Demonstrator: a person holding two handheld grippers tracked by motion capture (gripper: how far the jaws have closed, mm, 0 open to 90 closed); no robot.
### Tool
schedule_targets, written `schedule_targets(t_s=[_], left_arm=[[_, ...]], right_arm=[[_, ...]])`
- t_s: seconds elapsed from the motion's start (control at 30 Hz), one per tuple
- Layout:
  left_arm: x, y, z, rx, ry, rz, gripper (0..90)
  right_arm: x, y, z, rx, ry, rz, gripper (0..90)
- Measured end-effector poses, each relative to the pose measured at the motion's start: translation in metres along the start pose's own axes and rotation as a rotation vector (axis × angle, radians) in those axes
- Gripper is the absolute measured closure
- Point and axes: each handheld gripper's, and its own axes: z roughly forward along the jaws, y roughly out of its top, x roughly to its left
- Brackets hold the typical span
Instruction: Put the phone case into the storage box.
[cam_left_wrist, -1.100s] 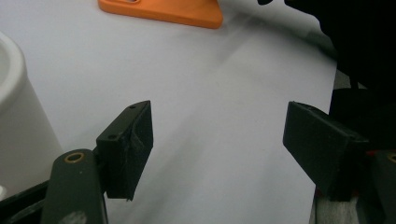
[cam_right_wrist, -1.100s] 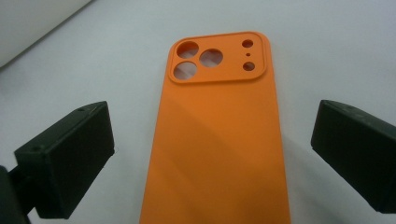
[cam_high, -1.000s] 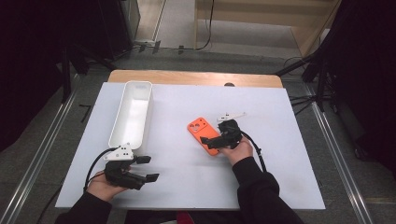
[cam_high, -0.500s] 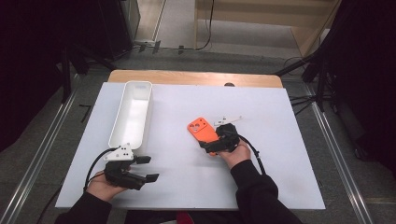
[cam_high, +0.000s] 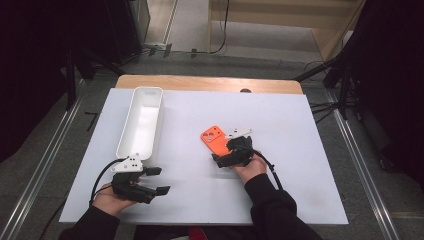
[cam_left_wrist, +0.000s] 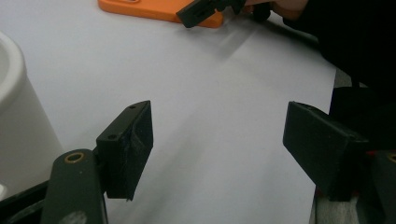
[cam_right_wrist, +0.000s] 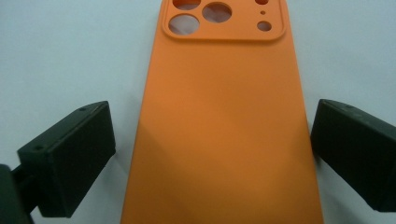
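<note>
The orange phone case (cam_high: 213, 140) lies flat on the white table (cam_high: 300, 150), back side up, a little right of the table's middle, its camera cut-outs at the end away from the person. In the right gripper view the phone case (cam_right_wrist: 224, 121) runs up the middle of the picture, with the round openings at the top. The right hand-held gripper (cam_high: 225, 159) sits at the near end of the case, its jaws spread to either side of it; in the right gripper view the right hand-held gripper (cam_right_wrist: 215, 154) has a black jaw on each long edge of the case, the left one standing clear with bare table between, the right one just beside the edge, so it is open and not gripping. The left hand-held gripper (cam_high: 157, 181) rests near the front left of the table, well apart from the case, pointing rightward; its jaws stand open with nothing between them. Just beyond it a long white plastic bin (cam_high: 141, 122) lies lengthwise along the left part of the table, and its rounded wall shows at the left edge of the left gripper view (cam_left_wrist: 18, 121)
</note>
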Motion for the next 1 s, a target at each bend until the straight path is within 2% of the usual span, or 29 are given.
schedule_targets(t_s=[0.07, 0.27, 0.5, 1.0], left_arm=[[0.0, 0.0, -0.0001, 0.002, 0.0, 0.001, 24.8], [0.0, 0.0001, 0.0007, 0.003, 0.0, 0.001, 24.8], [-0.0004, 0.0, 0.0015, 0.002, 0.002, 0.0, 24.8], [0.0001, 0.0, 0.0012, 0.001, 0.0, -0.004, 24.8]], right_arm=[[0.002, -0.0004, -0.0001, 0.003, -0.018, -0.009, 2.9], [0.0027, -0.0003, 0.0003, 0.003, -0.025, -0.016, 3.5], [0.0016, -0.0017, -0.0017, -0.015, -0.023, -0.011, 13.5], [0.0014, -0.0019, -0.002, -0.021, -0.021, -0.003, 14.7]])
